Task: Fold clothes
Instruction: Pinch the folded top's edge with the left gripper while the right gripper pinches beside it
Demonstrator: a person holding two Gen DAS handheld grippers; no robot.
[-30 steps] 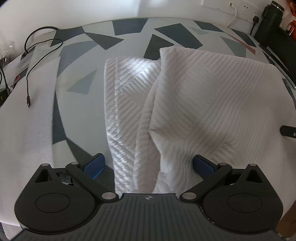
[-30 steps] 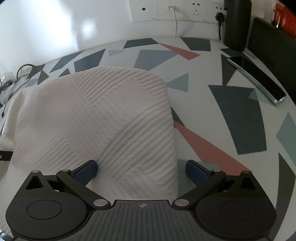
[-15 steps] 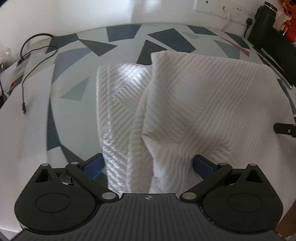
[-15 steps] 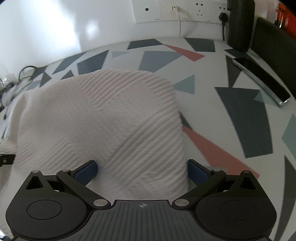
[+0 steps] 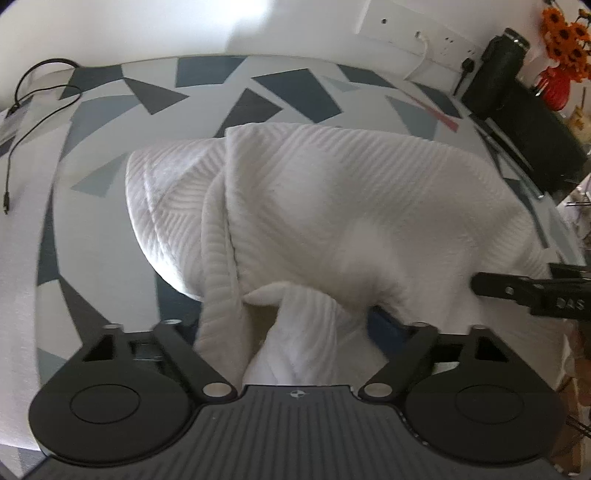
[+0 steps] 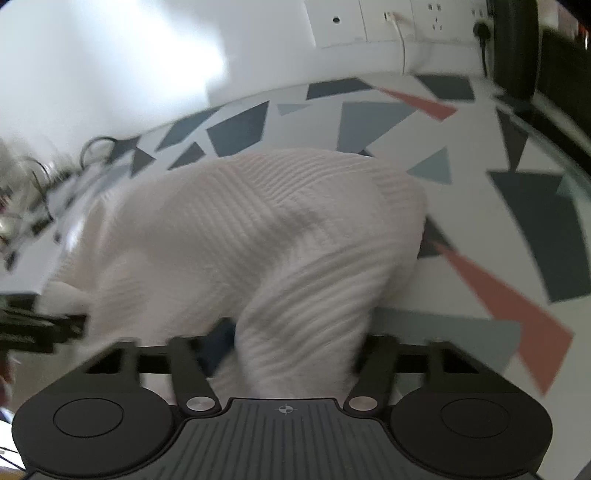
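While the white ribbed garment (image 5: 332,206) lies heaped on the patterned bench (image 5: 96,122), near the wall sockets (image 6: 388,18), its near edge bunches up between the fingers of both claws. Left claw (image 5: 291,325) and right claw (image 6: 295,343) each stand apart, cloth filling the gap, neither visibly pinching it.

The garment (image 5: 332,206) is white ribbed knit cloth, soft and matt. The table (image 5: 280,92) looks smooth with a slight sheen. The left gripper (image 5: 284,325) is matt black plastic, its base ridged.
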